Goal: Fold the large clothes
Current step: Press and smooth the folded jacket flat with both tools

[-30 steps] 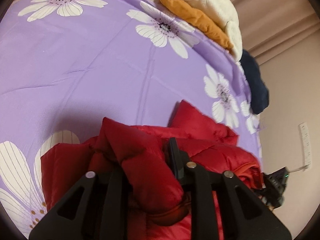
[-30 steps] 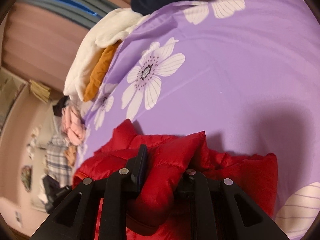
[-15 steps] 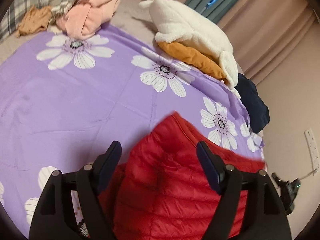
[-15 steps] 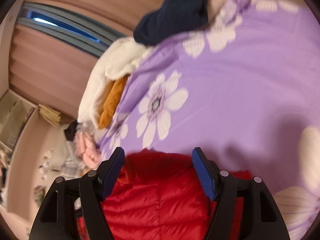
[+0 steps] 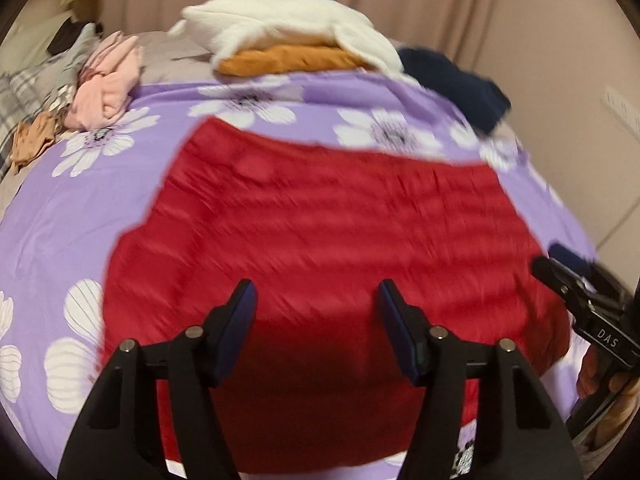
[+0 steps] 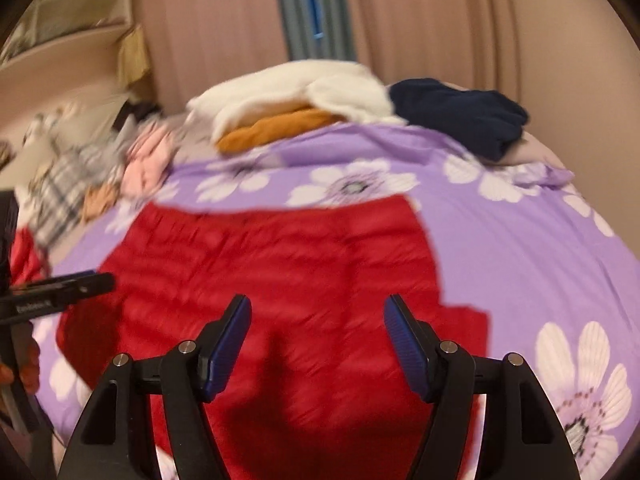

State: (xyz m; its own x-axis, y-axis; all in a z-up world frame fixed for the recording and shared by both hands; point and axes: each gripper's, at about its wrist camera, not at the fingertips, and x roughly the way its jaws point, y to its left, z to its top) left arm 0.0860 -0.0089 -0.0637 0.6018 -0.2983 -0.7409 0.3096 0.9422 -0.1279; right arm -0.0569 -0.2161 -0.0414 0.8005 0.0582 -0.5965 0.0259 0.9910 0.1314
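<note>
purple flowered bedsheet (image 5: 60, 216) under red jacket (image 5: 320, 232), beige curtains (image 6: 440, 32) behind.

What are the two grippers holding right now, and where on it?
Nothing: left gripper closing, right gripper open, both above the red jacket.

Motion blur smeared the red quilted jacket (image 5: 320, 232) so its stitching and collar could not be told; its near hem ran off the bottom edge, and clothes beyond the jacket were indistinct
</note>
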